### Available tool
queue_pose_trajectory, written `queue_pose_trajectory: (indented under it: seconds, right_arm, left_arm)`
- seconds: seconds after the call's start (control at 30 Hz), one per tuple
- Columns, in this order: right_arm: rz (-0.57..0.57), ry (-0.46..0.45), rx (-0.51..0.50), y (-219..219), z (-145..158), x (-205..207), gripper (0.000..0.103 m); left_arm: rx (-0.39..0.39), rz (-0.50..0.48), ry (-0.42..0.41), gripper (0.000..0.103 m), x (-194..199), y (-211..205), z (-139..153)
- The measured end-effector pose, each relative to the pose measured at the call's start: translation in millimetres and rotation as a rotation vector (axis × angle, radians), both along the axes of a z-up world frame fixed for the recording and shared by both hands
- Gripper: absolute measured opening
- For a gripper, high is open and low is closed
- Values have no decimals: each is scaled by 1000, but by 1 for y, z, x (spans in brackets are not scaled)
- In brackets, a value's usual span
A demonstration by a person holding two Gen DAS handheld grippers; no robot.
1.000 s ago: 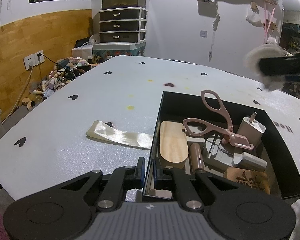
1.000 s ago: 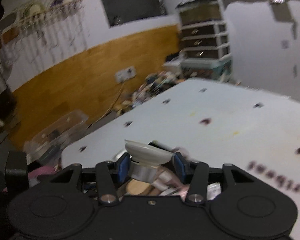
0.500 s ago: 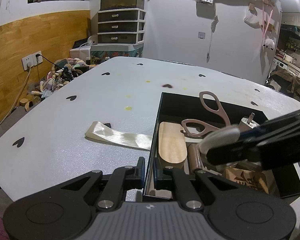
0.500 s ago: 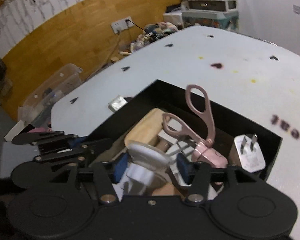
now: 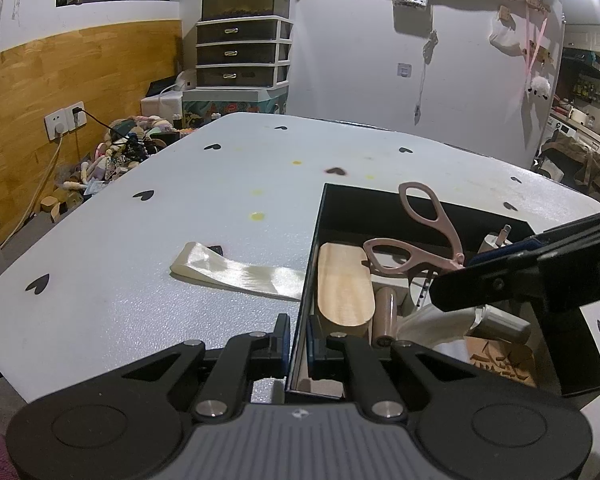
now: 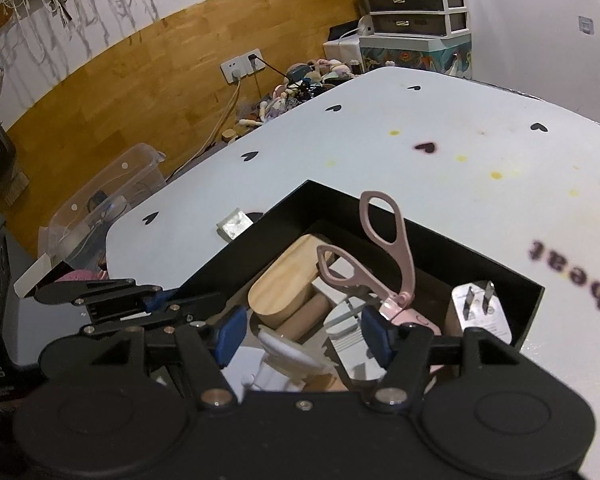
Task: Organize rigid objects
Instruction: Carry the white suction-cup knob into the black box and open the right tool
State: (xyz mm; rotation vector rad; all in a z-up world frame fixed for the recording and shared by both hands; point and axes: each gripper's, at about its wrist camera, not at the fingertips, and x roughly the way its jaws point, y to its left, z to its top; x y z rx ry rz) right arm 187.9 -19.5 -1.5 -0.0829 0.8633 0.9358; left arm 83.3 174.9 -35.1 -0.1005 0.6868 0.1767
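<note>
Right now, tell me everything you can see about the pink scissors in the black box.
The pink scissors look like matte plastic, with two long oval finger loops and a lighter pink block at the pivot end. They lie tilted in the black box, loops raised toward the far wall, lower end resting among the items near the white plug adapter. One loop overlaps the wooden block. Their blades are hidden. Neither set of tongs touches them.

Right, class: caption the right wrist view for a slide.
Right gripper opening over white suction cup inside the black box.
</note>
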Motion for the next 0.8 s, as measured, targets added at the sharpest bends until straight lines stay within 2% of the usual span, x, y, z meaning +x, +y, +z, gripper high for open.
queue_pose_trajectory:
  seconds: [0.37, 0.6, 0.8]
  right_arm:
    - [-6, -75, 48, -9, 19, -22, 66]
    - [-112, -147, 110, -38, 31, -40, 68]
    - [-220, -232, 112, -56, 37, -59, 71]
  left_arm:
    - [-14, -5, -1, 8, -1, 3, 0]
    - [-18, -21, -7, 8, 0, 5, 2]
    - [-16, -45, -43, 8, -2, 5, 7]
